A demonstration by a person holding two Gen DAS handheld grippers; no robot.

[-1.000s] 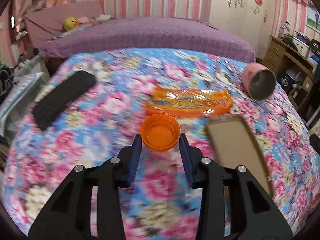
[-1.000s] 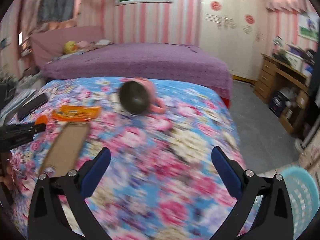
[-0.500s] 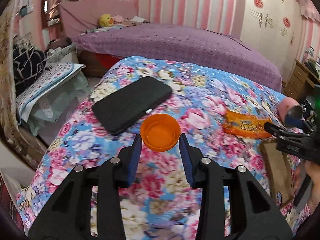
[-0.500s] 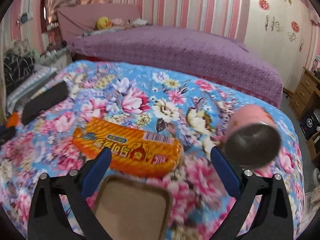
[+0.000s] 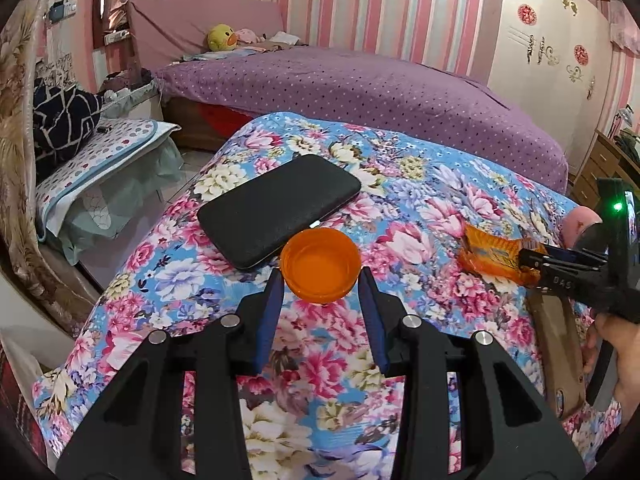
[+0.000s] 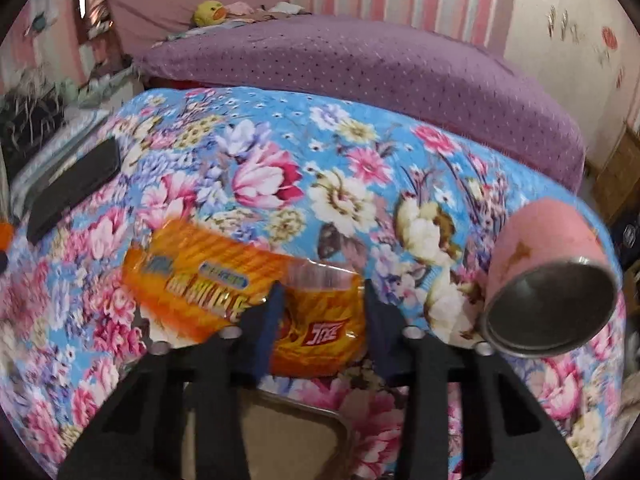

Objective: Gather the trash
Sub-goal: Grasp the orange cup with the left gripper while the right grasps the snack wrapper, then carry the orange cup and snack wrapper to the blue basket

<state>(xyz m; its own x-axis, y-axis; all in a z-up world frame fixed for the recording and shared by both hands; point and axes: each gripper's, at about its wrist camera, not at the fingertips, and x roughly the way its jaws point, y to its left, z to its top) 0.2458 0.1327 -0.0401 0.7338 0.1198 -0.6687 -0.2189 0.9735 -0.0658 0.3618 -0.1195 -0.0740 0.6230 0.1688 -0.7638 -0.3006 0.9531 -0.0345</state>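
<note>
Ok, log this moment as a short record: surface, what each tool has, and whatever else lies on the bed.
surface: floral bedspread
left tool: shut on orange cap, held above the bedspread
right tool: jaws closing around the end of the orange snack wrapper
other items: black phone flat; pink mug on its side; brown tray near edge

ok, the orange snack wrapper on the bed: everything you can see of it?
The orange snack wrapper is a glossy, crinkled plastic packet, orange with yellow print, a blue label and a clear patch near its right end. It lies flat on the floral bedspread, long side across the right wrist view. The right tool straddles its right end with jaws closing; whether the pads already press is unclear. A brown tray sits just in front of it and a pink cup lies to its right, apart.
</note>
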